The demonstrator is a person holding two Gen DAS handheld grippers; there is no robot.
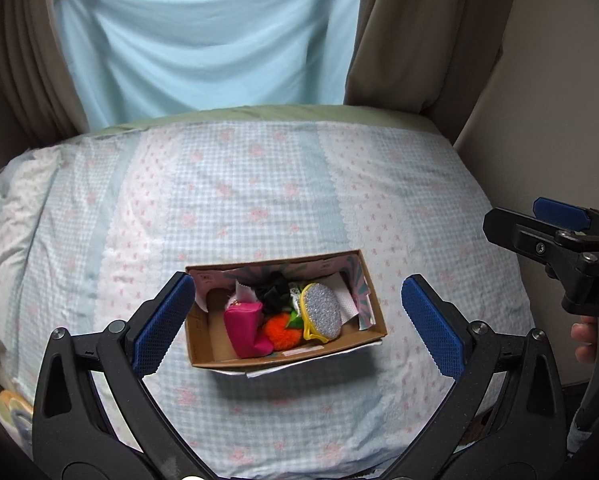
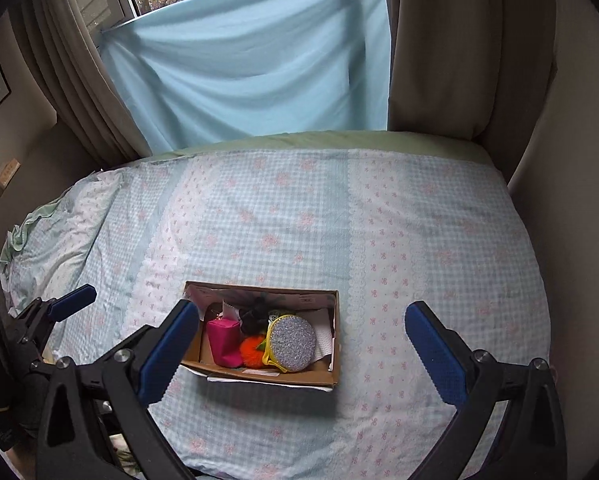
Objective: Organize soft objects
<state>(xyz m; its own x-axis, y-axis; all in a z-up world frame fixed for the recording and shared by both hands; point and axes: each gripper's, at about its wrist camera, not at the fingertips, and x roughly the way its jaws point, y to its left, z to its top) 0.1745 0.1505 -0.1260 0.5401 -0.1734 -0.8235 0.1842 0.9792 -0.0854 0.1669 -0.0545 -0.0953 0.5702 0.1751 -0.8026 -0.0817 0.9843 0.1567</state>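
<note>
On the bed (image 2: 379, 240), a cardboard box (image 2: 335, 344) of soft things sits below two empty tongs.

Left tongs (image 1: 299, 324) and right tongs (image 2: 301, 346) both gape wide, holding nothing. Inside the box lie a pink pouch (image 1: 243, 330), an orange pompom (image 1: 285, 332), a black scrunchie (image 1: 273, 292) and a glittery coin purse (image 1: 323, 312), packed close. A grasp could snag a neighbour or tip the light box on the yielding checked quilt. Beige curtains (image 2: 439, 48) and a pale blue sheet (image 2: 251, 68) cover the window.
</note>
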